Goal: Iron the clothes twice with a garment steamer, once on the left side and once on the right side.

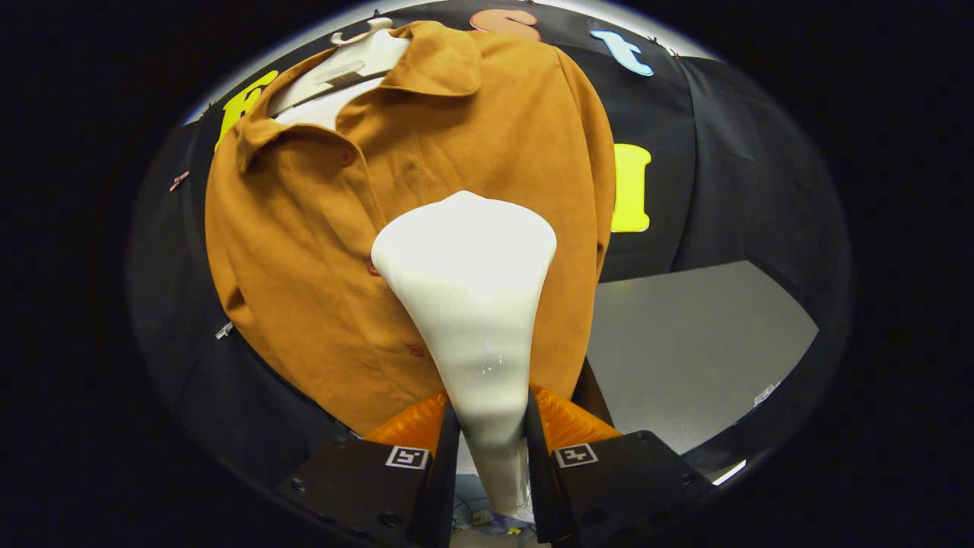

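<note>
The gripper [491,426] had both fingers pressed on the narrow neck of the white garment steamer [468,274], one on each side. The steamer rose from between the fingers and widened into a broad head just ahead of them. This head was against the front of the brown shirt [319,228], just beside the button line. Beyond the fingers, the shirt hung on a white hanger [358,53].

The tongs [491,438] have two blocky bodies with screws along their lower edges. Each body carries a small square black-and-white marker on its top face near the inner edge.
</note>
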The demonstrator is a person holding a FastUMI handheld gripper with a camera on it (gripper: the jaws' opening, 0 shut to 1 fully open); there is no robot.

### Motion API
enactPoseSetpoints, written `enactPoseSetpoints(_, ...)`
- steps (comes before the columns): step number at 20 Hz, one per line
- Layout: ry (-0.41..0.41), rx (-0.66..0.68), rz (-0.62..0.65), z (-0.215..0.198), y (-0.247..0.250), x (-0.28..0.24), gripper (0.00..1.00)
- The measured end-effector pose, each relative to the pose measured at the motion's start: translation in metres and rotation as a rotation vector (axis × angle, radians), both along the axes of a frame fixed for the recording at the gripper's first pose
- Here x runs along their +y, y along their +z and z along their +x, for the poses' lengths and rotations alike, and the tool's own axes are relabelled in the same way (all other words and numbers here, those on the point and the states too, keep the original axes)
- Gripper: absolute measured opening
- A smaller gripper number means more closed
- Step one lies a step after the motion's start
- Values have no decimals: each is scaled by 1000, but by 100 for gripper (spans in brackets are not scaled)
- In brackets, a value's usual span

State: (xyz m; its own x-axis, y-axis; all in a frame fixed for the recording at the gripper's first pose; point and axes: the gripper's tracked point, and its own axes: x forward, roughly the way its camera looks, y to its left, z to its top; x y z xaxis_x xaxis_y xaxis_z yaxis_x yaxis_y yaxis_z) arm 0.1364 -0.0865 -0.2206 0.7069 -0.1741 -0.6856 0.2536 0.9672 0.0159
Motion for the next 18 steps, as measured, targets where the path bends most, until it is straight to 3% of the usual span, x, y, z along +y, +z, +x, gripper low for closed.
enactPoseSetpoints(11, 188, -111, -8, 37, 38, 96, 45)
enactPoseSetpoints(18, 218, -81, -9, 45, 24, 123, 45)
